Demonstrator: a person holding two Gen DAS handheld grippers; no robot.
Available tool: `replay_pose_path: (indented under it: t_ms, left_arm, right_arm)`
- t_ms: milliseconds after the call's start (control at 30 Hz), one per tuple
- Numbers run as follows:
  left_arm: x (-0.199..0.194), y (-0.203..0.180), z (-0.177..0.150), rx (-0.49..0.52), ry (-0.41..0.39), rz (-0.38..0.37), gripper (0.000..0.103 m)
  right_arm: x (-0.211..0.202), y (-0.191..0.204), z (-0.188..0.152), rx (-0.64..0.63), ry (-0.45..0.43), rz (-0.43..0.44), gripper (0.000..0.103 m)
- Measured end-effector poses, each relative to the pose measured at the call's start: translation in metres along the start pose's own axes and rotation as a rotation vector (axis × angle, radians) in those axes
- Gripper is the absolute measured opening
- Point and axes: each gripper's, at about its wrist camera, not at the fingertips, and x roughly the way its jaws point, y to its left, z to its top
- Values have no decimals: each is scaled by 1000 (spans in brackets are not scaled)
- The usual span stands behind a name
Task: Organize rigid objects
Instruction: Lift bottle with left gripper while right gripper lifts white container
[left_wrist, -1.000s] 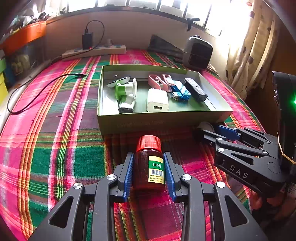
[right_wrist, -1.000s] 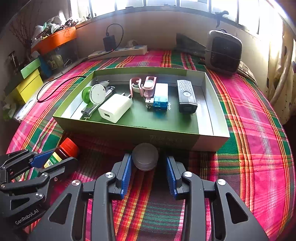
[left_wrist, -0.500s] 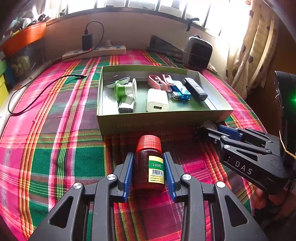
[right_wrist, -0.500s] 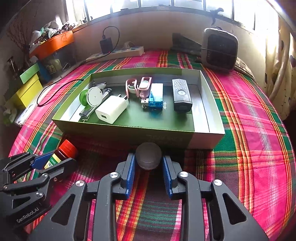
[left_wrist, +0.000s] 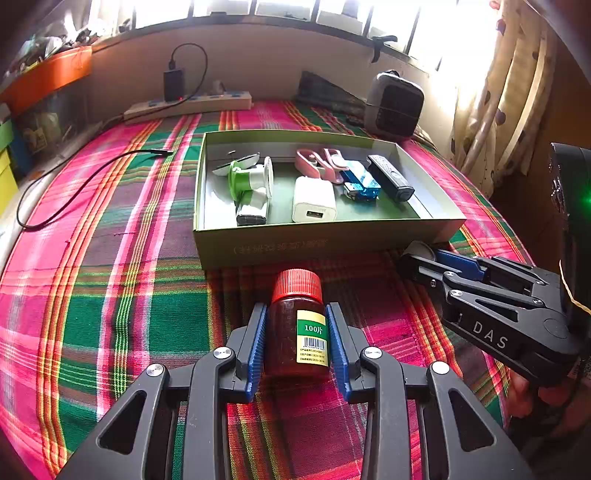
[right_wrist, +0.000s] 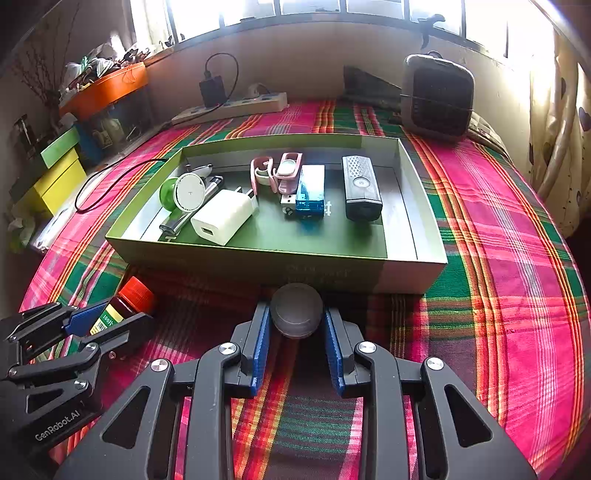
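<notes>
Left gripper (left_wrist: 295, 339) was seen narrowed on a brown pill bottle (left_wrist: 297, 332); blue pads were pressed to both sides, the red cap pointed away toward the box, and the bottle's long axis ran along the fingers. Right gripper (right_wrist: 296, 325) was closed on a small grey round lid-like thing (right_wrist: 296, 310), touched by pads on both sides; whether it was lifted off the plaid cloth (right_wrist: 498, 258) could not be told. The green box (right_wrist: 406, 273) lay just ahead of both grippers, its near wall almost touching the grey thing. The right gripper was judged nearer. Free floor was left at the box's right end, beside the black remote (right_wrist: 361, 188). Both loads would have to be raised over the near wall.
</notes>
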Motion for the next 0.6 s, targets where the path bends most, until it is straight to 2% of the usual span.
replay_pose_path:
  t_ms: [600]
  left_arm:
    - [-1, -1, -1, -1, 1, 4, 31]
  right_arm:
    - [-5, 1, -4, -8, -5, 2, 29]
